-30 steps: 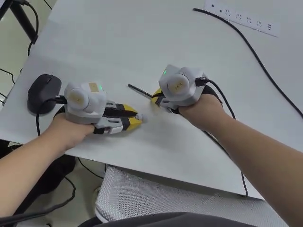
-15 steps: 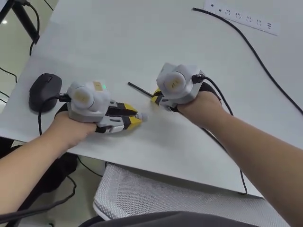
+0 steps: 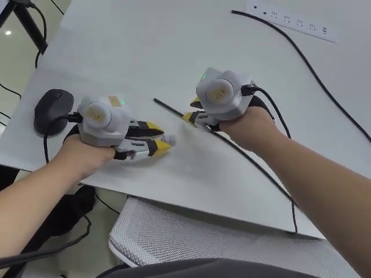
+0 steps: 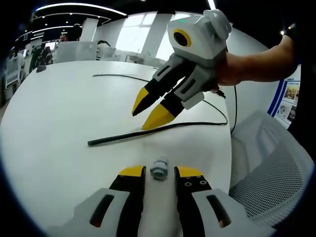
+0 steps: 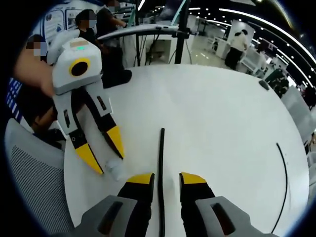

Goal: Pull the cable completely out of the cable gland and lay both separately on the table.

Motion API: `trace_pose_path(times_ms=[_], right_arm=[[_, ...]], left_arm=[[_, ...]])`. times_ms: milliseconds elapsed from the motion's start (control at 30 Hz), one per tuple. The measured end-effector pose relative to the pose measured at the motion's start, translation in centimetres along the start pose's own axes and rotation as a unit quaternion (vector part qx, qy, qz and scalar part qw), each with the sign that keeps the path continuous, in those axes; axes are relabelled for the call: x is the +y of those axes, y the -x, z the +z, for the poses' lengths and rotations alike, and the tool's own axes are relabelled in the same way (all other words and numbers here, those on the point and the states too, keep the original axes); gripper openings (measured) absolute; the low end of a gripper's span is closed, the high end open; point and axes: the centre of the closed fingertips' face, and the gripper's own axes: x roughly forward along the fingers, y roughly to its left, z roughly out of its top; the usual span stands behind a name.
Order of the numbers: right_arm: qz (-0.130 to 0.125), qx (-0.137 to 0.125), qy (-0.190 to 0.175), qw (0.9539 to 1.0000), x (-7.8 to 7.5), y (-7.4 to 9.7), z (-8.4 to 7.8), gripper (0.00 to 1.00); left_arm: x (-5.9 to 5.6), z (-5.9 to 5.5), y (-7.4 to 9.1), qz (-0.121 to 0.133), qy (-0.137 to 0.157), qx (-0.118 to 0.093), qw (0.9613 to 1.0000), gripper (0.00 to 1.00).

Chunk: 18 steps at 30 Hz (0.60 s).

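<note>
Already free of the cable, the small pale cable gland (image 4: 159, 169) sits on the white table (image 3: 145, 46) between the parted fingers of the left gripper (image 3: 157, 137), which flank it loosely without clamping. Near it but not touching, the thin black cable (image 5: 161, 148) lies flat on the table. It runs between the fingers of the right gripper (image 5: 166, 178), which are likewise spread and not pinching it. Two risks seem likely. The round gland lies not far from the table's near edge and could roll off if a finger nudges it on withdrawal. The light cable could be dragged against the gland if a fingertip catches it while lifting.
</note>
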Motion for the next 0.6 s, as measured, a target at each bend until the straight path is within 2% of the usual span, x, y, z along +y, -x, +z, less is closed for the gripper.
trace_pose_path(times_ms=[233, 533, 600], right_arm=[[-0.009, -0.029, -0.012, 0.9995, -0.4, 2.8, 0.2, 0.31], [-0.013, -0.069, -0.032, 0.9970, -0.6, 8.3, -0.9, 0.40], [-0.012, -0.082, -0.041, 0.9957, -0.5, 9.5, -1.1, 0.42]], left_arm=[[-0.9, 1.1, 0.7, 0.012, 0.008, -0.013, 0.9998, 0.32], [-2.5, 2.7, 1.8, 0.031, 0.021, -0.033, 0.9987, 0.42], [-2.7, 2.9, 2.1, 0.036, 0.033, -0.036, 0.9982, 0.46]])
